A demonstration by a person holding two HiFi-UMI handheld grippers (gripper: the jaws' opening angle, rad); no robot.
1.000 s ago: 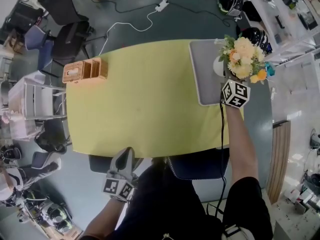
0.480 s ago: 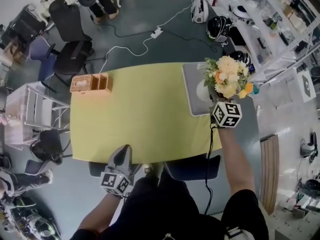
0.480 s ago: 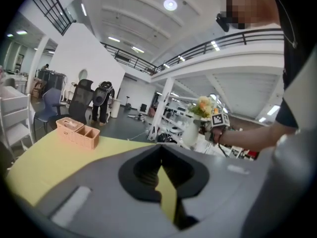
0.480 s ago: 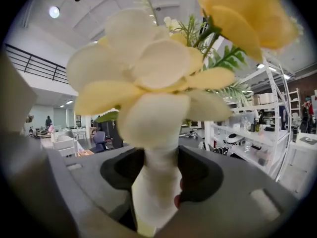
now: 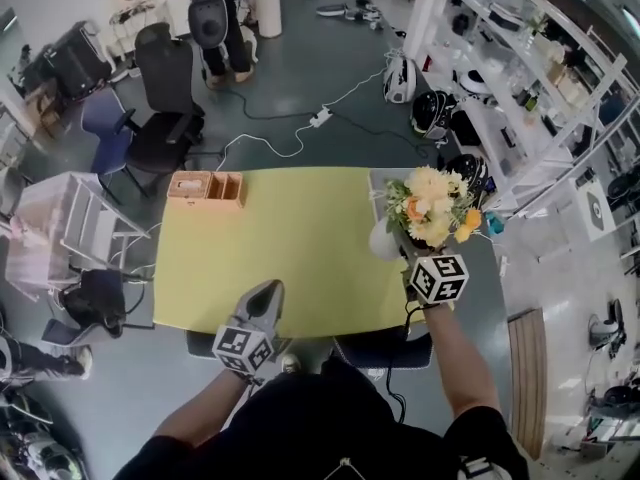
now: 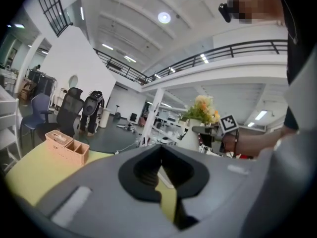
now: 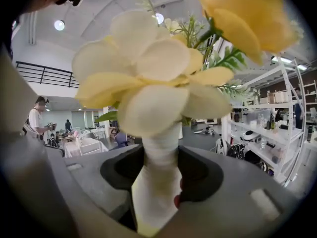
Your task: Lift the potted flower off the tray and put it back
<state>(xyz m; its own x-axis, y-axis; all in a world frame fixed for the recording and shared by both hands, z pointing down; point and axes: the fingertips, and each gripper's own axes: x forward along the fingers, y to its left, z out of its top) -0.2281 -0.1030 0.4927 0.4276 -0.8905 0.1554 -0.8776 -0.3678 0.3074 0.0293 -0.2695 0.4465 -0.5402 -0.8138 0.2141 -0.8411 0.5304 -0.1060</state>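
Above the near edge of the tray [image 5: 380, 183], the potted flower [image 5: 430, 206] hangs clear in the right gripper [image 7: 161, 172], whose jaws are clamped round the pot's narrow white neck just under the blooms. The left gripper [image 5: 266, 296] hovers well to the tray's left, off the front edge of the tabletop [image 5: 280, 248], its jaws pressed together on nothing. We judge the pot smooth, hard and breakable, its blooms soft and top-heavy, so that neck, never the petals, is where we would hold it.

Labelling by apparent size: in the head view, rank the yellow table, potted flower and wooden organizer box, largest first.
1. Yellow table.
2. Potted flower, held up nearer the camera, so its lead over the box is unsure.
3. Wooden organizer box.
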